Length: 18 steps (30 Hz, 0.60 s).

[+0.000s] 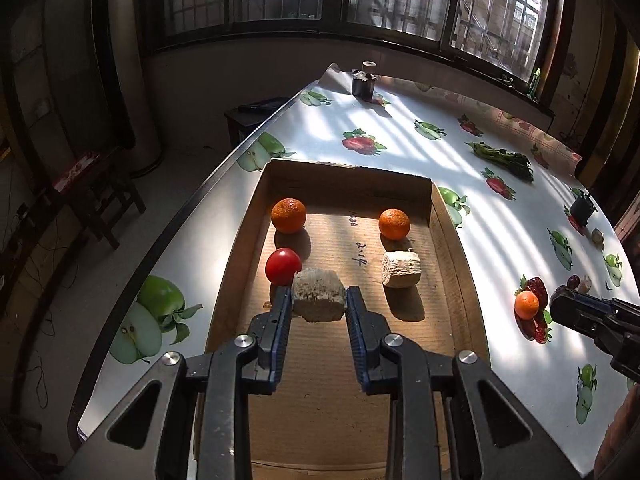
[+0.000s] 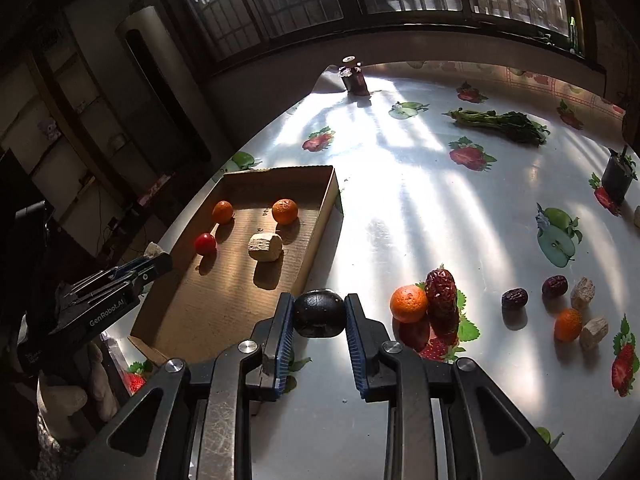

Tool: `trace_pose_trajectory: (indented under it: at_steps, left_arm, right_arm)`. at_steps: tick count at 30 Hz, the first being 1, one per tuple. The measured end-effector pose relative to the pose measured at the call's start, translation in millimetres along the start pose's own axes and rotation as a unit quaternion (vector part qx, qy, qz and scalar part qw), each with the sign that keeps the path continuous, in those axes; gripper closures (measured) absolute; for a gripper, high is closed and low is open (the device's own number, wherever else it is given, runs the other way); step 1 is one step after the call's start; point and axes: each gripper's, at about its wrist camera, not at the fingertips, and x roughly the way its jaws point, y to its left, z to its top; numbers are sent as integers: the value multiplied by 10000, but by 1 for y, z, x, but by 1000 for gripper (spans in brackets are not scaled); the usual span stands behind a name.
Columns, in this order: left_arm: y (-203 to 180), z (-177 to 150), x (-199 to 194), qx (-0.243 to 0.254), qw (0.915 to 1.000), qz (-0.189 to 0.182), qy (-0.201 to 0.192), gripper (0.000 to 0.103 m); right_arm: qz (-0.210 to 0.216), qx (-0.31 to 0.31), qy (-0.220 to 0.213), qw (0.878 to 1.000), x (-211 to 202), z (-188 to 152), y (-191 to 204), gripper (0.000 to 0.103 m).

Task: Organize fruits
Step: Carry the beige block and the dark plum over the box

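The left tool (image 1: 319, 300) is grasping a pale, rough chunk (image 1: 319, 295) between its blue pads, and it is hanging over the near part of the cardboard tray (image 1: 448, 240). The right tool (image 2: 319, 312) is clenched on a dark round fruit (image 2: 319, 313) and is hovering above the bench (image 2: 400, 208), just beside the tray's near right corner.

To do this step well, I judge that each tool should be lowered until its load is almost resting on the tray floor before it lets go, because round fruit is likely to roll on the ribbed cardboard. The chunk should be going beside its twin, the second pale chunk (image 1: 401, 269), which is lying in the middle of the tray. The dark fruit should be getting a free spot of its own.

Inside the tray, two oranges are sitting near the far wall, the left orange (image 1: 288, 215) and the right orange (image 1: 394, 223), and a red tomato (image 1: 283, 266) is lying near the left wall, just behind the left tool's finger. Outside the tray, to its right, a small orange (image 2: 408, 303) is touching a red date (image 2: 441, 294).
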Motion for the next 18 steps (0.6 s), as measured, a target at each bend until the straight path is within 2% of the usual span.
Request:
trace_pose_trajectory:
  at_steps: [3, 10, 12, 18]
  left_arm:
    - [10, 4, 22, -21, 9996, 75, 277, 76]
    - [17, 3, 68, -20, 9953, 268, 935, 76]
    - [21, 2, 76, -63, 9943, 279, 1023, 76]
    - [27, 2, 77, -180, 9951, 218, 946, 76]
  right_arm:
    - [108, -109, 210, 9997, 33, 8, 21, 75]
    - [-55, -448, 689, 9966, 98, 15, 53, 75]
    - [-83, -443, 791, 9958, 111, 15, 54, 75]
    - [-199, -527, 1011, 9933, 136, 13, 58, 75]
